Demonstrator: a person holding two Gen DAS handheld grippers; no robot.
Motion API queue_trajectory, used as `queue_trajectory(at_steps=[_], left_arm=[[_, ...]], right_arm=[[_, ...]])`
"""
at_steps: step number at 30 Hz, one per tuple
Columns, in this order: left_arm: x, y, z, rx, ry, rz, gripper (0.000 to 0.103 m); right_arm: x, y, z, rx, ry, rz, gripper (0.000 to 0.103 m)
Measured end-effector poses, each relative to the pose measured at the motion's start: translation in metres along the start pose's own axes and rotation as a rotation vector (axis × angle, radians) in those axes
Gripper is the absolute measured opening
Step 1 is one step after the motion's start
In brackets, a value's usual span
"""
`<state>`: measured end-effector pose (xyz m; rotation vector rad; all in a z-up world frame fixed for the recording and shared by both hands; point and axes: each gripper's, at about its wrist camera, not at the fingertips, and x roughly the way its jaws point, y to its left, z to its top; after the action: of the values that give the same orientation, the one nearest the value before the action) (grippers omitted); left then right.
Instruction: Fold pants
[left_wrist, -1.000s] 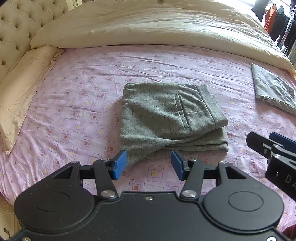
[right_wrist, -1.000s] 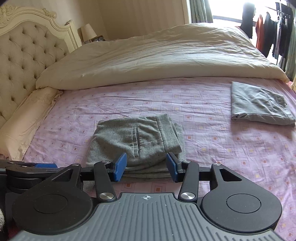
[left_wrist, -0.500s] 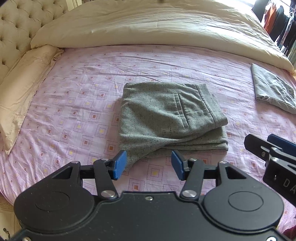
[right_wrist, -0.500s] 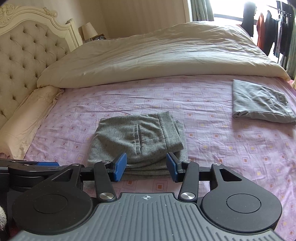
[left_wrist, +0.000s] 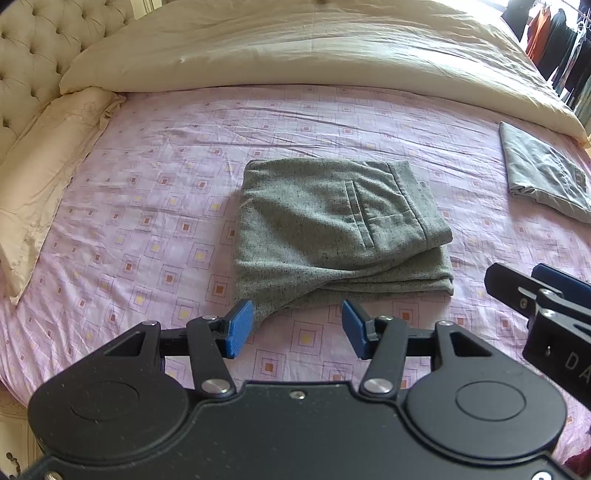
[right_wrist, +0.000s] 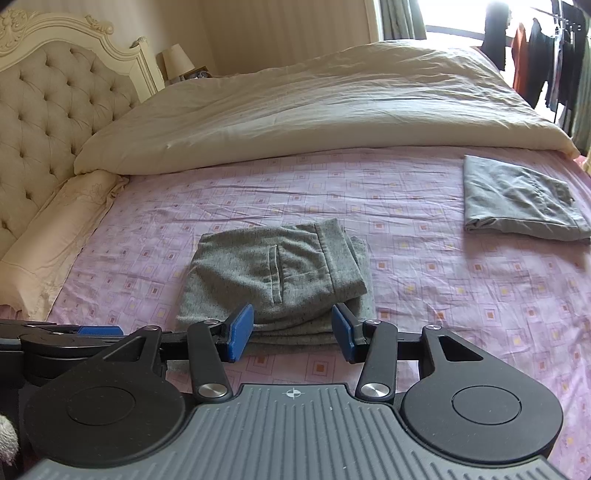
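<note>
Speckled grey pants (left_wrist: 332, 229) lie folded in a compact stack on the pink patterned sheet (left_wrist: 155, 192), back pocket up. They also show in the right wrist view (right_wrist: 273, 277). My left gripper (left_wrist: 297, 328) is open and empty, just short of the stack's near left corner. My right gripper (right_wrist: 291, 332) is open and empty, just short of the stack's near edge. The right gripper's fingers (left_wrist: 517, 291) show at the right edge of the left wrist view.
A second folded grey garment (right_wrist: 517, 203) lies at the right of the bed. A cream duvet (right_wrist: 314, 110) is bunched across the back. A cream pillow (right_wrist: 48, 236) and tufted headboard (right_wrist: 48, 110) are at the left. Clothes (right_wrist: 546, 66) hang by the window.
Both grippers have drawn back a little from the folded pants and risen slightly. The pants have not moved.
</note>
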<state>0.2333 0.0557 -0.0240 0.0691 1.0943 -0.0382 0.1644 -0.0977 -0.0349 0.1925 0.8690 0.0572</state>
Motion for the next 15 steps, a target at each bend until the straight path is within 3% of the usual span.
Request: queue_trajectory(at_steps=[15], left_arm=[[0.0006,-0.0024,-0.0008,0.007,0.007,0.000,0.060]], right_arm=[[0.0000,0.0010,0.0003,0.002,0.002,0.000,0.046]])
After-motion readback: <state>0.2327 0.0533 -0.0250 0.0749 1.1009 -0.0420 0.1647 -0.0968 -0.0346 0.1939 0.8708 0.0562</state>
